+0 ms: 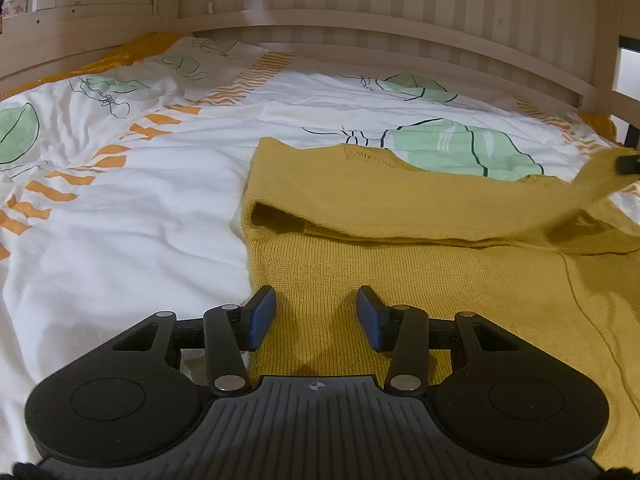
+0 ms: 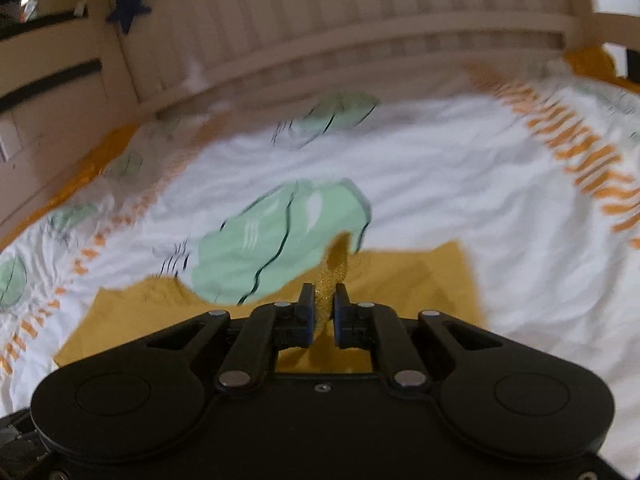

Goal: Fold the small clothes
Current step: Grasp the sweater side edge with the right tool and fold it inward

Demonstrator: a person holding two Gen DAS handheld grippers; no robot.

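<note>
Black gripper bodies fill the bottom of both wrist views. On the left gripper, the two blue-padded fingers stand partly apart, with nothing pinched between them; they hover low over the near part of a mustard-yellow knitted sweater, close to its left edge. Whether the finger tips touch the knit cannot be told.

That sweater lies spread on a white duvet printed with green leaves and orange dashes, on a bed with a pale wooden slatted frame behind it. A band of the knit is folded across the garment's width, forming a ridge with a shadowed opening at its left end.

At the far right of the left view, a strip of the sweater rises off the bed toward a dark fingertip, the right gripper, at the picture's edge.

From the right wrist, the right gripper has its jaws drawn narrow, clamped on a thin fold of the yellow knit that stands up between the pads. This view is blurred. Beyond the jaws, the rest of the sweater lies flat on the duvet, with a dark blue star hanging on the frame at upper left.
</note>
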